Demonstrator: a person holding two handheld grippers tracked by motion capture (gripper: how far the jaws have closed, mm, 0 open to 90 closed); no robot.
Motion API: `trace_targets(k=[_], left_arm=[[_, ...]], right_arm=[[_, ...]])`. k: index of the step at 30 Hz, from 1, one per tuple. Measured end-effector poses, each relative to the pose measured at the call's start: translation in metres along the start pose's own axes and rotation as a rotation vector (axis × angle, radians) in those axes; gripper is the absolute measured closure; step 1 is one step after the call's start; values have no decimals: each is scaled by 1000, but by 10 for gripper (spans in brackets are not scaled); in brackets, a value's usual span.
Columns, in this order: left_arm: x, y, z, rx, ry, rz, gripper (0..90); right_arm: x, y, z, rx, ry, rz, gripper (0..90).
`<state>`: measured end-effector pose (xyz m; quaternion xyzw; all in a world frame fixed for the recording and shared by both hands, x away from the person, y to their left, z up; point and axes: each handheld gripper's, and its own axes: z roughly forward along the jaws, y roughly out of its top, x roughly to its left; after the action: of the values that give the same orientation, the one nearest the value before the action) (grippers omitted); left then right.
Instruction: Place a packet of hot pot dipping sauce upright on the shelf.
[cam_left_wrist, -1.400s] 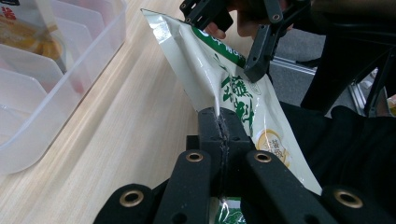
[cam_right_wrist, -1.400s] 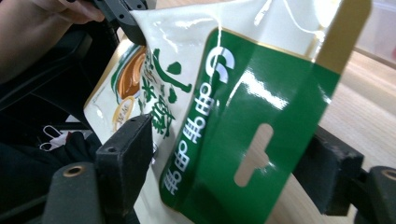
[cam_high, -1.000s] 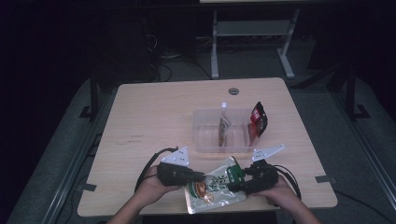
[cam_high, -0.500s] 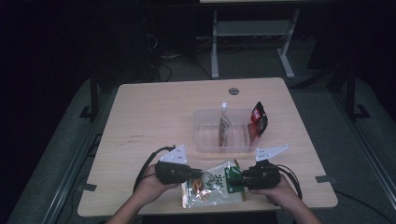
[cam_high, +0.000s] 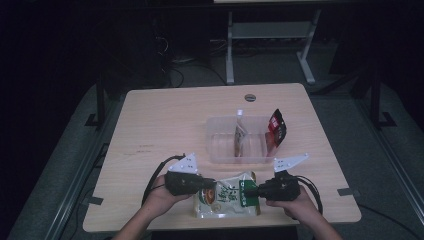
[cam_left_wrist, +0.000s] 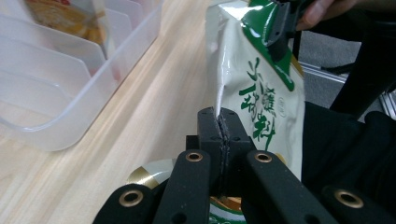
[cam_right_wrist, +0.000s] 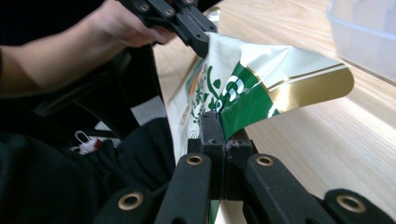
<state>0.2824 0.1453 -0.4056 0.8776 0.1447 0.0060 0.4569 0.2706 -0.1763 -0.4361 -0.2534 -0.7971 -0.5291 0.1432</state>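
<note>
Wooden surface under dim light | your left gripper clamped pouch edge | right gripper's fingers just closed on its green end

Your left gripper is clamped tight, jaws pointing right. Your right gripper faces it, jaws pointing left, just closed fully. Both hands sit low at the near edge, forearms angled inward.

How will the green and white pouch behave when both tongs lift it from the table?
The pouch is probably floppy: between the left tongs and right tongs, each pinching an edge, its film bends and curls. The glossy surface may be slippery. It looks light, since thin edge grips keep it up.
</note>
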Motion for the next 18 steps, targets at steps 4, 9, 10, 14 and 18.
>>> trace_targets(k=[4, 9, 10, 14, 18], left_arm=[[3, -2, 0, -2, 9, -4, 884], [5, -4, 0, 14, 36, 2, 827], [5, -5, -1, 13, 39, -2, 808], [7, -6, -6, 1, 77, -20, 736], [12, -11, -19, -20, 111, -64, 751]], right_arm=[[1, 2, 0, -23, 17, 0, 900], [5, 4, 2, -25, 17, -20, 900], [5, 4, 2, -25, 20, -21, 900], [8, 5, 1, -38, 32, -30, 900], [10, 7, -1, -49, 36, -32, 900]])
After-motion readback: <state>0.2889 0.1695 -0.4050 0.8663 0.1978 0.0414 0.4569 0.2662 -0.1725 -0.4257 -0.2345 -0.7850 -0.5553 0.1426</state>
